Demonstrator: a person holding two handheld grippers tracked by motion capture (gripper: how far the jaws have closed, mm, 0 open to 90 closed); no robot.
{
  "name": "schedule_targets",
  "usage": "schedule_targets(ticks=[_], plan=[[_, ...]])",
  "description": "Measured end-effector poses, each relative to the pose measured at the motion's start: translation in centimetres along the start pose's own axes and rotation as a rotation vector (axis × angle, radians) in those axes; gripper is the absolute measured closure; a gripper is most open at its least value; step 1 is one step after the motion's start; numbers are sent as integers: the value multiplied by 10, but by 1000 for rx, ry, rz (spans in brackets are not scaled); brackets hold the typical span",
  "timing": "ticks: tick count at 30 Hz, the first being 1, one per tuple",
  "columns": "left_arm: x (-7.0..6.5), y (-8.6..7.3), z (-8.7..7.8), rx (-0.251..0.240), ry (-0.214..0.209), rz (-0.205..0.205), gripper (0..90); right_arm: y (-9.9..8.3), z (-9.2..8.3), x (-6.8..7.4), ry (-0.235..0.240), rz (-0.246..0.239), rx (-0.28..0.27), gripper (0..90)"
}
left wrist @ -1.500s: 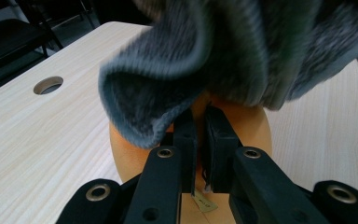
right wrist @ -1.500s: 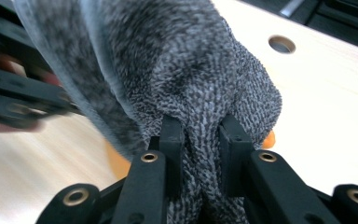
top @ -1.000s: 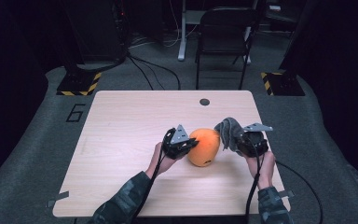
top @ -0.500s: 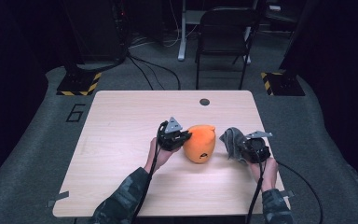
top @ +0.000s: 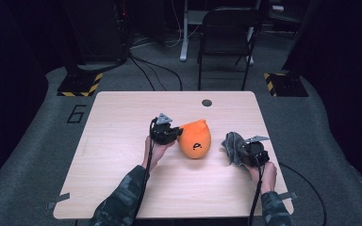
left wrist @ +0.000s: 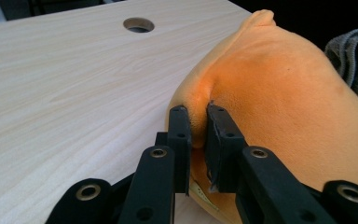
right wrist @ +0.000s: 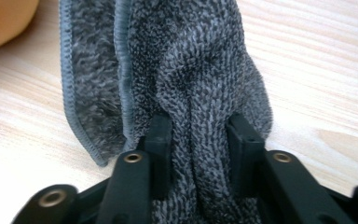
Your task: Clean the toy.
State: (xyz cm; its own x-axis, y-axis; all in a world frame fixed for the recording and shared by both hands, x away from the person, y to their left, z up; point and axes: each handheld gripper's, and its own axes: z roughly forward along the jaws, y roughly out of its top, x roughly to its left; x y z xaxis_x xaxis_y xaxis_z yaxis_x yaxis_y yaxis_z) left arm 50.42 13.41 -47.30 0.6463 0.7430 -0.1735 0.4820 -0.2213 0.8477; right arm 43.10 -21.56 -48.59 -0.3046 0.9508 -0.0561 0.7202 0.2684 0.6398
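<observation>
Nearest the person, the right gripper (top: 245, 151) sits low at the table's (top: 122, 141) right side with a bunched grey cloth (top: 232, 147) between its jaws. In the right gripper view the cloth (right wrist: 186, 84) fills the gap, a thick fold running down between the two pads, and the rest slumps forward onto the wood. The jaws have just been opening, yet the pads still touch the fold on both sides, so I judge the grip to be easing rather than gone: the cloth seems to be on its way to being laid down beside the plush.

A little farther in, the left gripper (top: 168, 134) reaches from the left to the orange plush (top: 195, 139), which lies near the table's middle with its pointed tip aimed away. In the left gripper view the jaws pinch a small ridge of the plush (left wrist: 279, 93), the fabric puckered into a dimple above the pads. These jaws too have just been opening slightly, though the pinch still holds. Holding it by a fold likely keeps the soft body steady

Farthest off, a round hole (top: 207, 102) sits near the table's far edge
</observation>
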Motion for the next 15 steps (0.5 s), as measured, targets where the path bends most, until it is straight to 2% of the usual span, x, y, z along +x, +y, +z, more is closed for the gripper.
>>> schedule_targets(ticks=[3, 4, 5, 7, 8, 9, 12, 15], plan=[[8, -2, 2, 3, 32, -21, 741, 1, 2, 1, -7, -13, 7, 578], [9, -2, 1, 8, 45, -15, 714, 1, 1, 2, -12, -8, 3, 552], [11, -2, 2, 4, 74, -19, 678, 1, 1, 2, -16, -12, 2, 528], [15, -2, 2, 6, 104, -23, 553, 2, 0, 2, -19, -4, 8, 466], [16, -2, 1, 15, 135, -15, 509, 2, 0, 1, -19, -12, 1, 437], [17, -2, 1, 19, 148, -11, 460, 3, -2, 1, -19, -1, -2, 407], [18, -1, -1, 25, 178, -6, 384, 5, -8, 0, -10, -1, -16, 329], [19, 0, -7, 21, 191, 0, 326, 7, -18, 1, -10, -1, -32, 198]])
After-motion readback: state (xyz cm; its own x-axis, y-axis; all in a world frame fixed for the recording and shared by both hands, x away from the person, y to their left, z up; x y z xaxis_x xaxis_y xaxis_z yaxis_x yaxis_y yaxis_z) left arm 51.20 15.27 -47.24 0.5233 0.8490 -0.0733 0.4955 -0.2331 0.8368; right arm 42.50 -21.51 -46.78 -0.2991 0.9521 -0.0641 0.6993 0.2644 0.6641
